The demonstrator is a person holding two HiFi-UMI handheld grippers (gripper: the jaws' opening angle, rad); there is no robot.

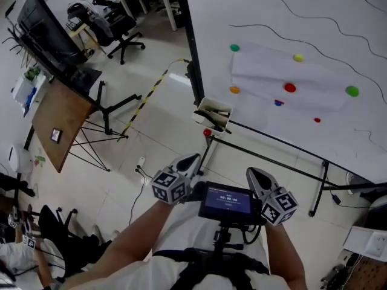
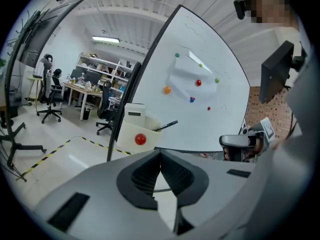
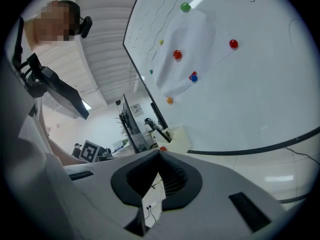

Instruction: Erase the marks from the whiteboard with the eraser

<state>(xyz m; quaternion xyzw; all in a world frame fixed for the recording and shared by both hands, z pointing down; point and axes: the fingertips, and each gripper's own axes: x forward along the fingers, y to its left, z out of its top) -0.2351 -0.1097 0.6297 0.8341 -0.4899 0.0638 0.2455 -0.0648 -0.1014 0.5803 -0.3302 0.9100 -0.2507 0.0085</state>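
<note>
The whiteboard (image 1: 284,59) stands ahead on the right, with wavy black lines (image 1: 284,14), coloured magnets and a paper sheet (image 1: 284,77) on it. A white holder box (image 1: 213,112) hangs at its lower left corner. In the left gripper view the holder box (image 2: 131,134) carries a red magnet, a pen and a white block with a dark stripe (image 2: 134,112), which looks like the eraser. My left gripper (image 1: 191,161) and right gripper (image 1: 255,174) are close to my body, short of the board, both shut and empty. The whiteboard (image 3: 240,84) fills the right gripper view.
A tilted wooden desk (image 1: 60,122) on a black frame stands at the left, with office chairs (image 1: 118,32) behind it. Yellow-black tape (image 1: 148,95) runs across the floor. The board's stand bar and leg (image 1: 314,192) cross low on the right. A small screen (image 1: 227,201) sits on my chest mount.
</note>
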